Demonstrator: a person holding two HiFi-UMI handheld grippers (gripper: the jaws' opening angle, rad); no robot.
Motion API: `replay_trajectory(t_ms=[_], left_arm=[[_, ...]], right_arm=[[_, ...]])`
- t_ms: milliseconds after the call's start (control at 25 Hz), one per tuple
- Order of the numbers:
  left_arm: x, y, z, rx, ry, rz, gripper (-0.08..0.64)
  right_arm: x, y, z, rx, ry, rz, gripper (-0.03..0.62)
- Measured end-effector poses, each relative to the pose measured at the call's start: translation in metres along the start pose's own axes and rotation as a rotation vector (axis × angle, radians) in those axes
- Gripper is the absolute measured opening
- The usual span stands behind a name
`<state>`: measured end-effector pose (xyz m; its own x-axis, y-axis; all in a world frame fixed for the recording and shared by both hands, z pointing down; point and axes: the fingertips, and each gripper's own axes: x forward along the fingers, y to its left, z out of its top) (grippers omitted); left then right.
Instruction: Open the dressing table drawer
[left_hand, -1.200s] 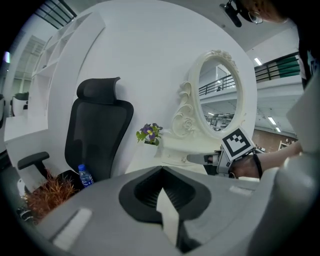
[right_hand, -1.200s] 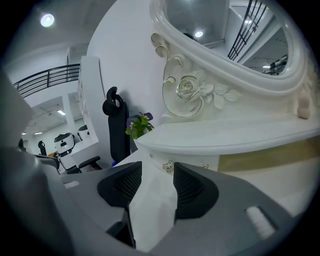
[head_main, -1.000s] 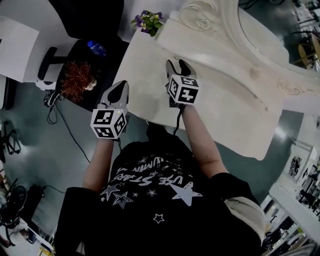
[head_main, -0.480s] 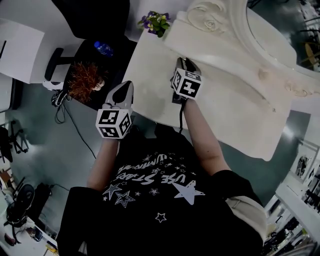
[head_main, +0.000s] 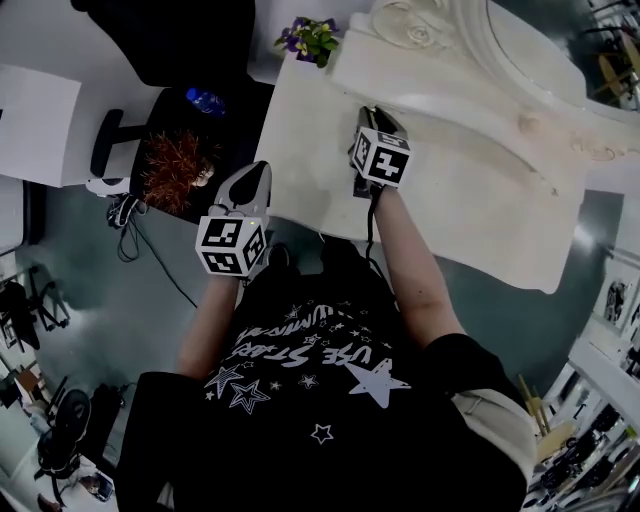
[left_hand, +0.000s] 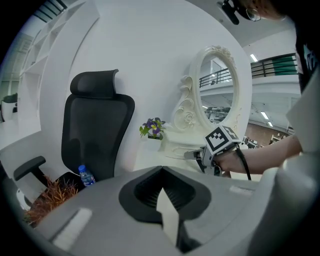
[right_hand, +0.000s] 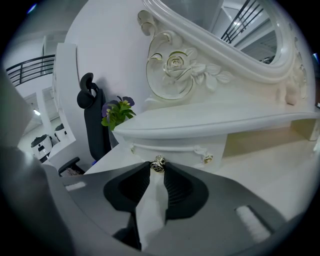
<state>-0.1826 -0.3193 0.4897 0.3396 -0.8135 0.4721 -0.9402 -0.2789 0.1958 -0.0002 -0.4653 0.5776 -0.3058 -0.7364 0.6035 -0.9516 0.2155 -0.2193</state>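
Observation:
The white dressing table (head_main: 470, 210) carries a small raised drawer unit under its oval mirror (right_hand: 235, 30). The drawer front (right_hand: 175, 149) is white with gold trim and has a dark gold knob (right_hand: 158, 163). My right gripper (right_hand: 158, 168) is shut on that knob, its jaw tips pinching it from both sides. In the head view the right gripper (head_main: 371, 114) reaches over the tabletop toward the mirror base. My left gripper (head_main: 256, 170) hangs off the table's left edge, shut with nothing in it, also seen as left gripper (left_hand: 161, 171).
A pot of purple flowers (head_main: 310, 38) stands at the table's far left corner. A black office chair (left_hand: 95, 130) sits left of the table with a water bottle (head_main: 203, 100) and a reddish spiky plant (head_main: 175, 160) on its seat. A second gold ornament (right_hand: 207, 158) decorates the drawer front.
My right gripper has moved forward across the tabletop toward the mirror base. The left gripper has stayed beside the table's left edge.

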Motion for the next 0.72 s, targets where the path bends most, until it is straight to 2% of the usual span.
replay_trajectory(t_ms=[720], left_arm=[[-0.014, -0.001, -0.006, 0.019, -0.001, -0.059, 0.002]], right_arm=[[-0.023, 0.009, -0.02, -0.019, 0.009, 0.016, 0.118]])
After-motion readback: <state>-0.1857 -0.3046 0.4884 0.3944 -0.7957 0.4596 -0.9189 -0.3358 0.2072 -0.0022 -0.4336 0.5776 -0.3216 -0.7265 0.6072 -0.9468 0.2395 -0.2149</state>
